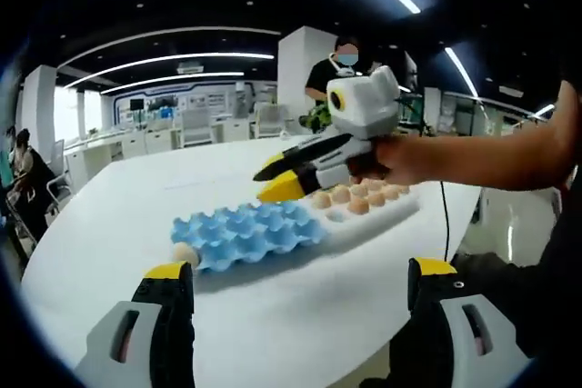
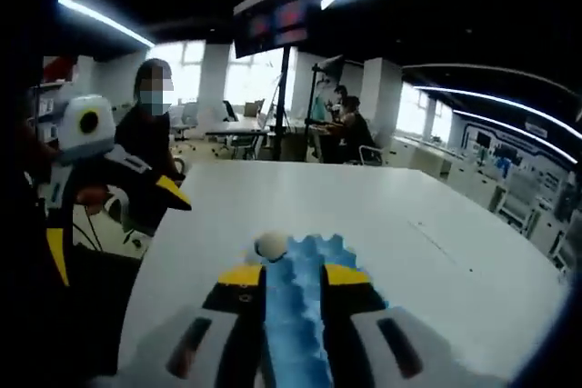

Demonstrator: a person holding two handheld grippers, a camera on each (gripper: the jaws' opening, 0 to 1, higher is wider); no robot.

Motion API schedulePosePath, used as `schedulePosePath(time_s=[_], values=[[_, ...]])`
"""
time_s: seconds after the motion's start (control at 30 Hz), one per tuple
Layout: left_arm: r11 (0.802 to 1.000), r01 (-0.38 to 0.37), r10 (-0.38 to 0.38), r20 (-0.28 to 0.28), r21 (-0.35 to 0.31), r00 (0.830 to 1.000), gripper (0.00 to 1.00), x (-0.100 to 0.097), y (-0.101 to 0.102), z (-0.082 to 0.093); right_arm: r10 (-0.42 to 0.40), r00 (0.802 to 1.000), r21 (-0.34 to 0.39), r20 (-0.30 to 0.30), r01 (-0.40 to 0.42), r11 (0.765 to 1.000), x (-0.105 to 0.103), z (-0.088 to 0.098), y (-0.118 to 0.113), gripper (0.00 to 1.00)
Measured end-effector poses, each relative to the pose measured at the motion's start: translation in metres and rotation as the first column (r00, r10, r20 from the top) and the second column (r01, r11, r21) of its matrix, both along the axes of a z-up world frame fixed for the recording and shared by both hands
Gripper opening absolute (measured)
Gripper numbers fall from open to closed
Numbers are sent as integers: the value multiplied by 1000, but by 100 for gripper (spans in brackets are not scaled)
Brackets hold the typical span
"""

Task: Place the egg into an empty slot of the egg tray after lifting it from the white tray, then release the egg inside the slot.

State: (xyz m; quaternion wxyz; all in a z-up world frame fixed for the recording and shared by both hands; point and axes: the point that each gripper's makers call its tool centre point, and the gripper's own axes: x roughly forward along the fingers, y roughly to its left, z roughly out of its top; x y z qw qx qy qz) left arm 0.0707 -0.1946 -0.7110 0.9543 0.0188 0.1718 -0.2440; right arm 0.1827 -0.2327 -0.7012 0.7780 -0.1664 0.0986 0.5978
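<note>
white table (image 1: 109,224), right gripper (image 1: 273,184) over blue egg tray (image 1: 245,233)

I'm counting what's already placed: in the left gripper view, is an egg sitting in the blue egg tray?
Yes, one egg sits at the near left corner of the blue egg tray.

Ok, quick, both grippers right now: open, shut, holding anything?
Left gripper: open, fingers wide apart, holding nothing.
Right gripper: open, nothing between the fingers, hovering above the blue egg tray.

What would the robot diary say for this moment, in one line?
right hand-held gripper: empty, above blue egg tray | left hand-held gripper: open, empty | one egg in tray's end slot | eggs on white tray
</note>
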Motion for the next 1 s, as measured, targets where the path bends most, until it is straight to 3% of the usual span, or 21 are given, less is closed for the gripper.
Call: schedulePosePath(time_s=[0.17,0.43,0.5,0.63,0.7,0.73,0.87,0.97,1.0], values=[[1000,14,-14,-5,5,1000,100,4,-5,0,-79,996,-38,41,81,996,-3,-8,-56,24],[1000,26,-26,-11,13,1000,100,10,-8,0,-260,965,-43,-17,260,965,3,-19,-132,24],[999,32,-32,-14,11,999,100,11,-11,0,-300,953,-83,-30,297,951,6,-29,-147,24],[999,47,-47,-18,18,999,100,13,-15,0,-331,943,-108,-38,325,939,11,-37,-157,24],[998,52,-51,-18,19,999,100,14,-17,0,-345,935,-118,-81,335,935,13,-43,-158,24],[998,52,-52,-18,19,998,100,14,-17,0,-352,928,-148,-118,335,931,12,-50,-158,23],[999,48,-47,-20,18,999,100,15,-17,0,-354,929,-219,-109,325,920,17,-63,-154,23],[999,44,-43,-25,17,999,100,14,-16,-1,-374,920,-342,-115,317,884,17,-80,-160,23],[999,42,-42,-25,19,999,100,13,-16,-1,-366,922,-342,-126,306,888,16,-80,-155,24]])
